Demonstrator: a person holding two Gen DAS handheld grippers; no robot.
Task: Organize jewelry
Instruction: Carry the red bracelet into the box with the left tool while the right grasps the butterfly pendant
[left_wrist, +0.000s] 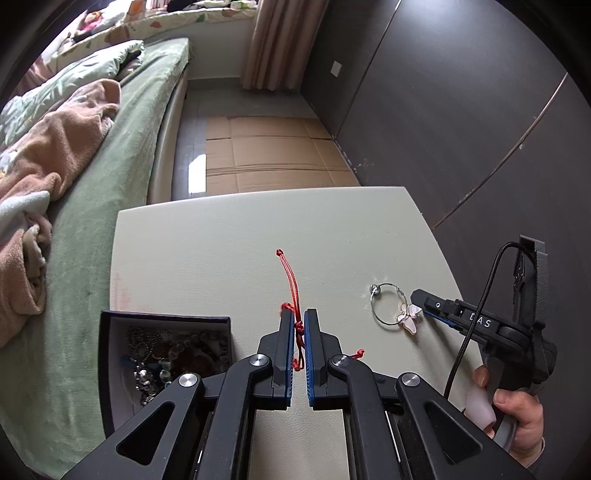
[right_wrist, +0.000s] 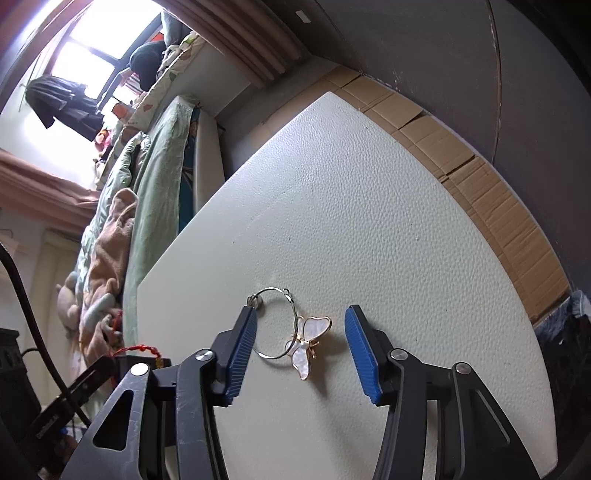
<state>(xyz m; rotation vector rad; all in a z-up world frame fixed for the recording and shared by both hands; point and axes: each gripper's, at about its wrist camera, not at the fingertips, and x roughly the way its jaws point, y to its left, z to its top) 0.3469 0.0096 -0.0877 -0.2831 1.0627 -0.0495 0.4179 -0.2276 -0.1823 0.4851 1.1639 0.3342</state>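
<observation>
Right wrist view gives me the step in hand: my right tongs (right_wrist: 300, 349) are spread on either side of the silver hoop with the butterfly charm (right_wrist: 291, 332), which lies flat on the pale tabletop (right_wrist: 369, 206). The pads are not yet on it; the left pad sits just beside the hoop's clasp end and the right pad stands apart from the butterfly's wing. To do this well, I judge I should keep the tips low against the pebbled surface and square them to the piece, so the thin wire rides between the blue ribs and does not skate away. Catching the butterfly, the bulkier part, looks safer than the bare wire.

My left tongs (left_wrist: 299, 328) are clenched on the red cord bracelet (left_wrist: 291, 291); its loop sticks out ahead of the tips and a knotted tail pokes out to the right. Just beside them, at the near left corner, is the dark jewelry box (left_wrist: 166, 319), open, with chains and beads heaped inside. I judge the cord belongs there next.

Going down in size through the room: a dark panelled wall (left_wrist: 443, 110), a bed (left_wrist: 122, 155) with a green cover and rumpled blankets, flattened cardboard (left_wrist: 273, 147) on the floor beyond the tabletop, and a striped curtain (left_wrist: 280, 40).
</observation>
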